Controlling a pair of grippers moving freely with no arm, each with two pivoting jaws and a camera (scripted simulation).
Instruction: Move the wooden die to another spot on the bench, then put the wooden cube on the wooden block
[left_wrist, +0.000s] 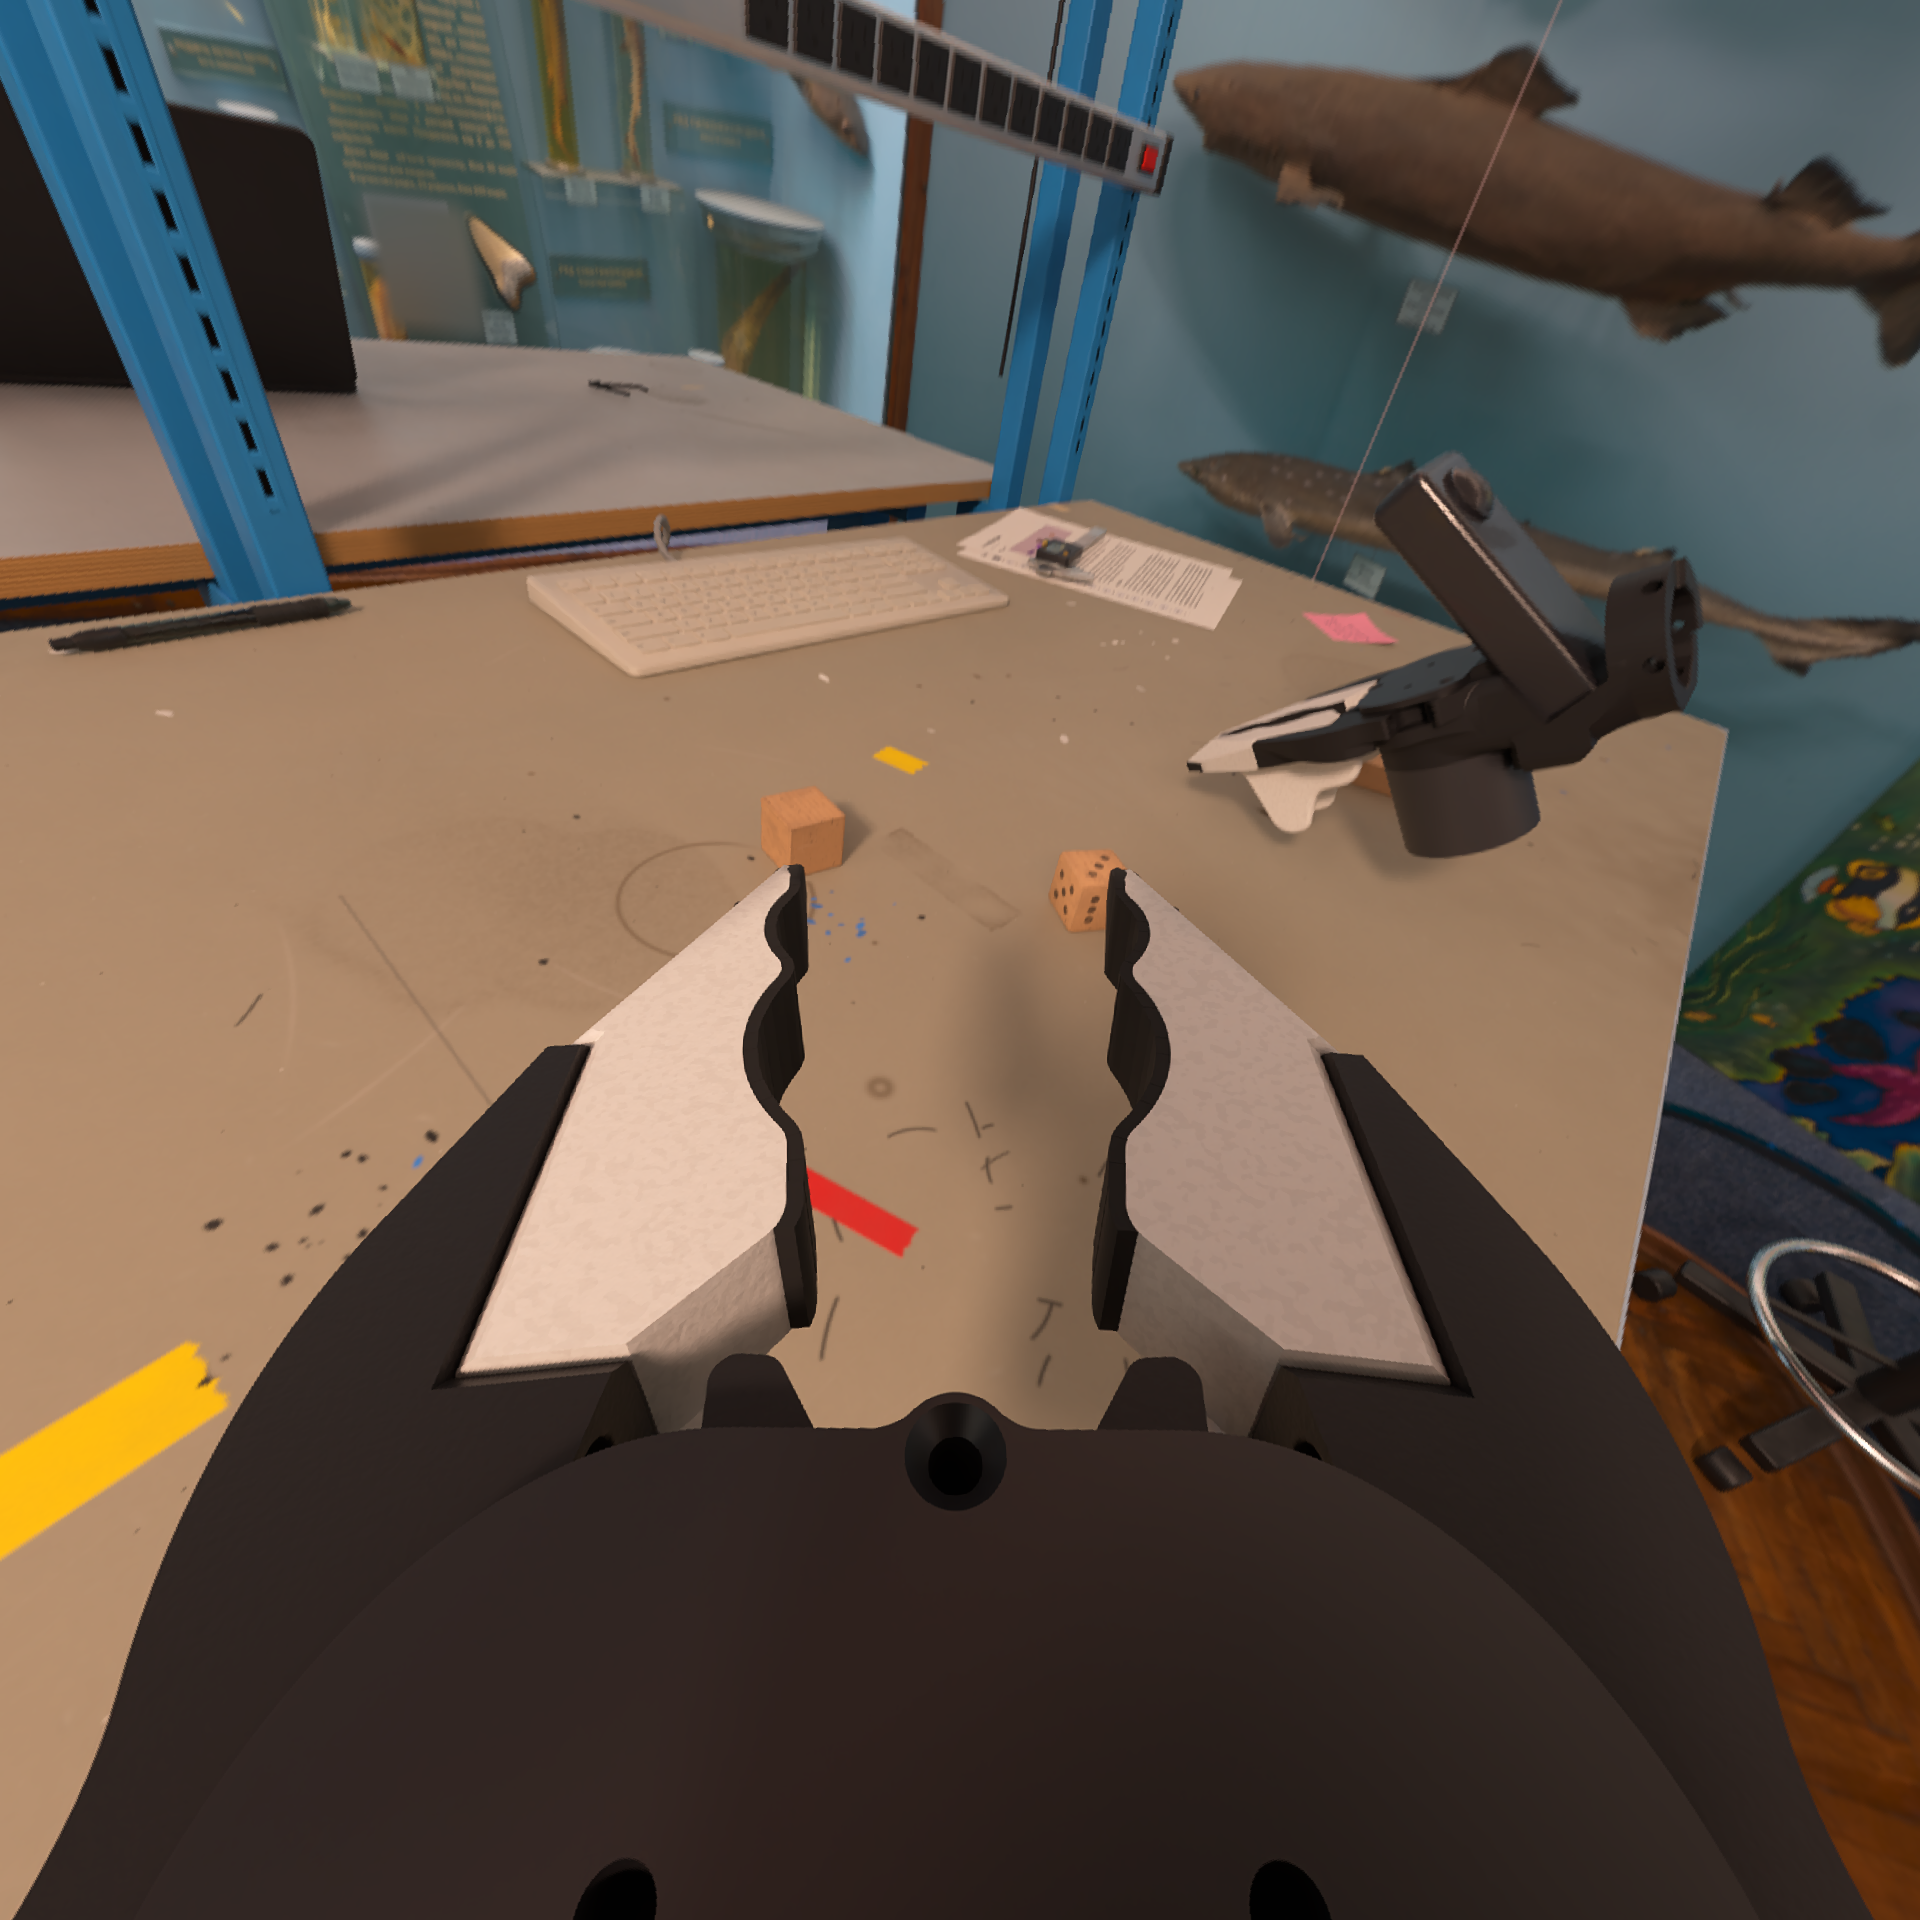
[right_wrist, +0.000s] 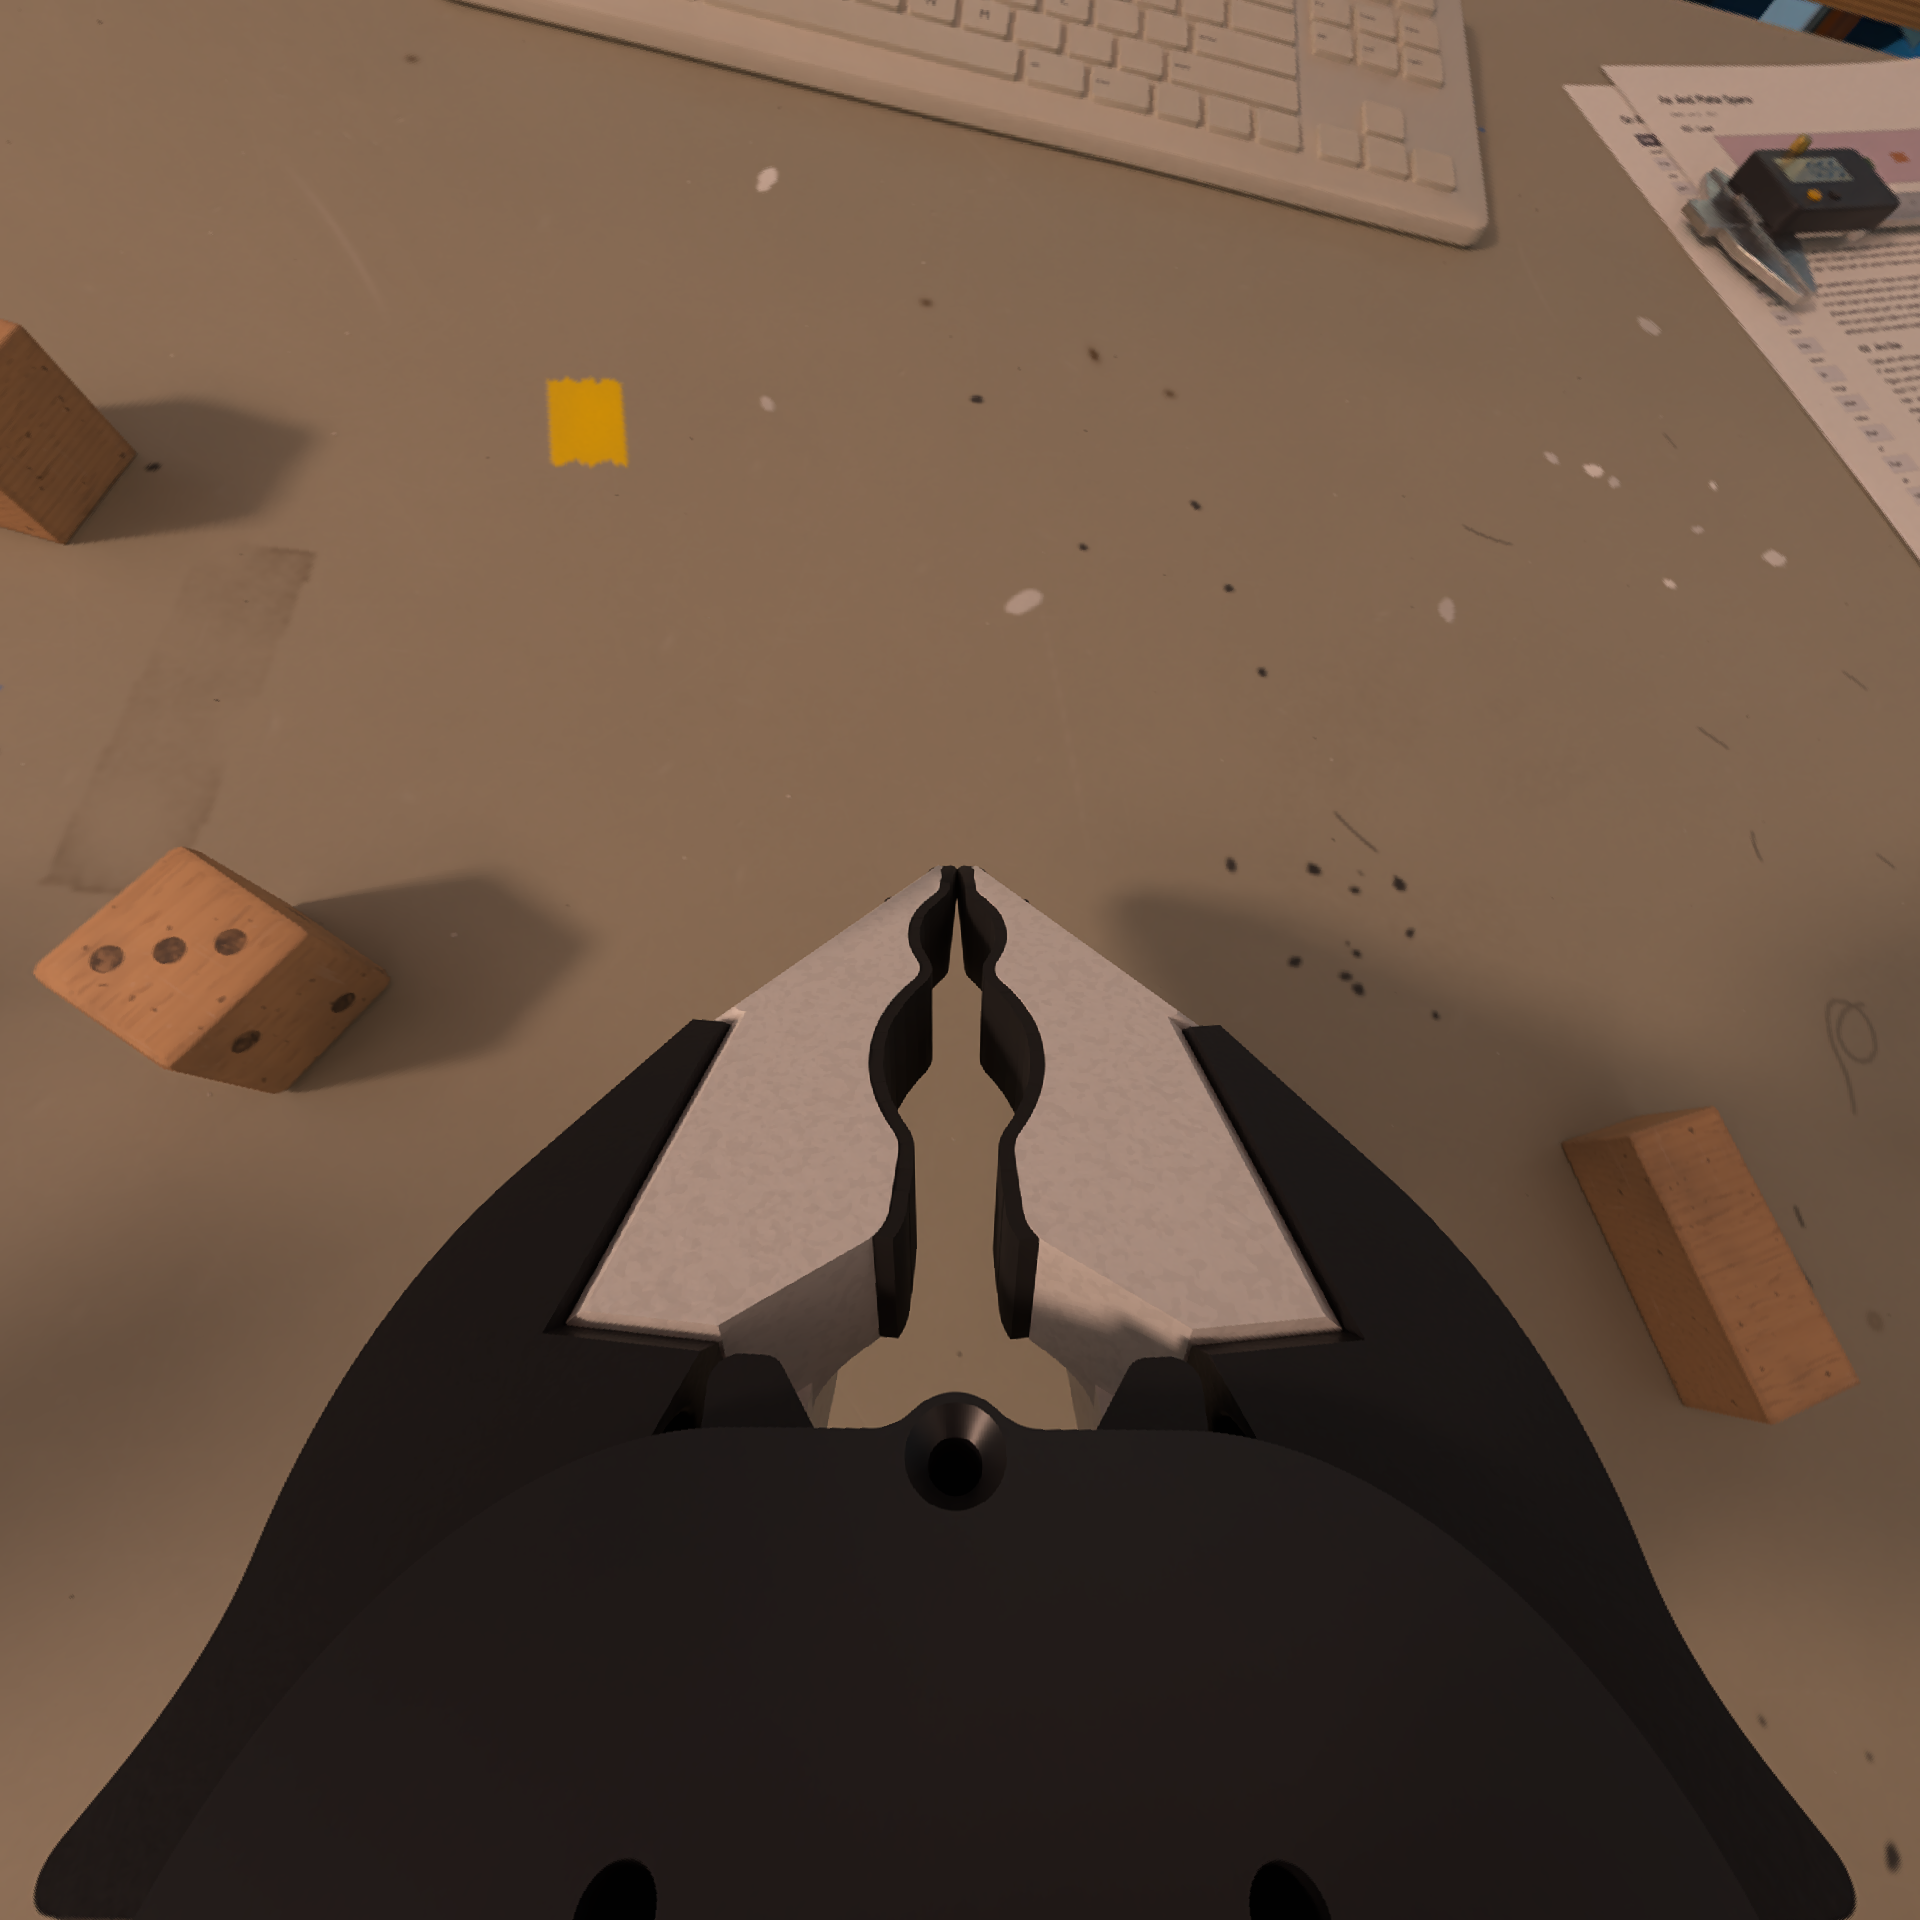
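Wooden pieces lie scattered on a tan, paint-flecked bench (left_wrist: 312, 935) as two grippers hang above it. Left gripper (left_wrist: 956, 883), seen from its own camera, has its fingers spread wide with nothing between them; the wooden die (left_wrist: 1081, 891) sits on the bench just beyond its right fingertip, partly hidden by it, and the plain wooden cube (left_wrist: 800, 828) rests just past the left fingertip, apart from the die. Right gripper (right_wrist: 956, 871) hovers low to the die's right, its fingers clenched tip to tip on nothing. From that camera the die (right_wrist: 208, 966) lies to the left, the cube (right_wrist: 52, 436) farther off on the same side, and the longer wooden block (right_wrist: 1714, 1262) lies flat on the opposite side of the gripper, well apart from the die. Beyond the die sit a strip of yellow tape (right_wrist: 587, 421), a white keyboard (left_wrist: 764, 603) and printed papers (left_wrist: 1132, 571).
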